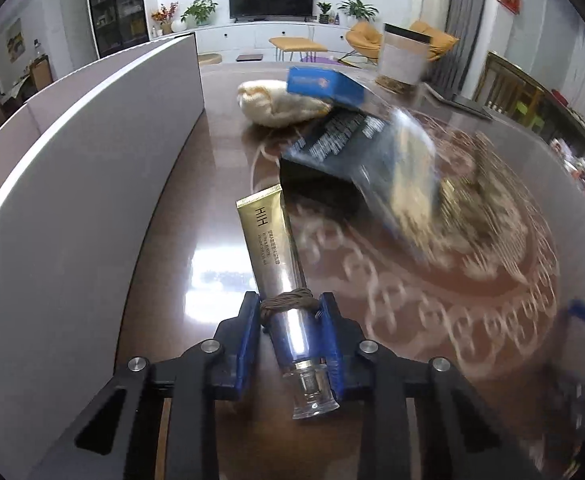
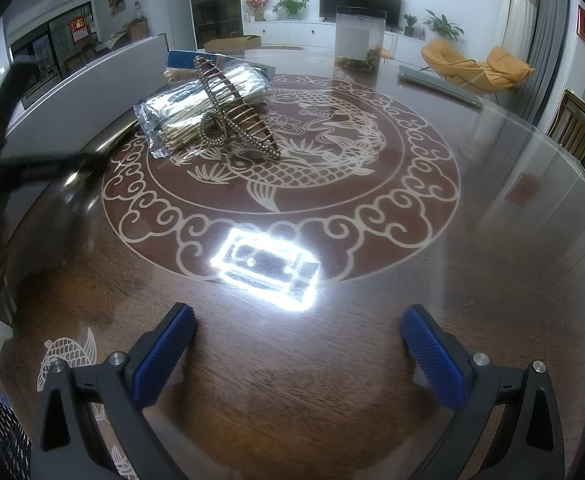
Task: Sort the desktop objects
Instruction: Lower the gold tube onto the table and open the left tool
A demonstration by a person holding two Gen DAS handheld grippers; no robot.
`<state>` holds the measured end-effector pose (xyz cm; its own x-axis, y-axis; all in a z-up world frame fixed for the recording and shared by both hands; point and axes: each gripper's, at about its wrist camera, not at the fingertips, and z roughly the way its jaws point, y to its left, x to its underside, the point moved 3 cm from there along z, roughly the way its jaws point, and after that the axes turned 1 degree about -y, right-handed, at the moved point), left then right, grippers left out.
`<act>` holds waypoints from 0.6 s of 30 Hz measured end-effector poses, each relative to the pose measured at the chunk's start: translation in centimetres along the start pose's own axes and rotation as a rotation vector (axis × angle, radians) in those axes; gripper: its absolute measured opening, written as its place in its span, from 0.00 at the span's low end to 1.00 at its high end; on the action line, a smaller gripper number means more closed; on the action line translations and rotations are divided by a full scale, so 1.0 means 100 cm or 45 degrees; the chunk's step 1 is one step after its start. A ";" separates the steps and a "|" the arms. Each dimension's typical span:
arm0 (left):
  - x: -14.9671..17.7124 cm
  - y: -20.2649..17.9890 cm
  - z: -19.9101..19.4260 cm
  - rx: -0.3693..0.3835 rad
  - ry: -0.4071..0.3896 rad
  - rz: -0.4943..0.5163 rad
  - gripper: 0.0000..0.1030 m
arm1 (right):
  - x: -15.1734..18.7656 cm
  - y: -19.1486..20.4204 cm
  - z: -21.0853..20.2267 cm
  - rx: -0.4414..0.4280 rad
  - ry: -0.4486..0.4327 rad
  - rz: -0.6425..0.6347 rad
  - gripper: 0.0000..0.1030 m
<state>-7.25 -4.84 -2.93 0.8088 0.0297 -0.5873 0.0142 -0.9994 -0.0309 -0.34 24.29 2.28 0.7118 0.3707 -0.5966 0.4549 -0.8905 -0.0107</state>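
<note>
Gripping the gold tube (image 1: 270,240), left hand-held gripper (image 1: 292,334) (cap nearest camera).

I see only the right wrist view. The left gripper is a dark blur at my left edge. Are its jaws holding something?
Observer: Yes. The left gripper is shut on a gold tube, near its cap end.
Operator: Is there anything else on the tube?
Observer: A brown hair tie is wrapped around it, right at the tips of the jaws.
Operator: Which way does the cap point?
Observer: The clear cap points back toward the camera, and the flat gold end points away.
</note>
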 end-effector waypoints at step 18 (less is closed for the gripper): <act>0.039 -0.015 -0.019 0.046 -0.016 0.121 0.85 | 0.000 0.000 0.000 0.001 0.000 0.001 1.00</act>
<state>-3.06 -3.25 -3.64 0.7978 -0.0652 -0.5993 -0.0839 -0.9965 -0.0034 -0.38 24.30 2.27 0.7122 0.3699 -0.5966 0.4539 -0.8910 -0.0106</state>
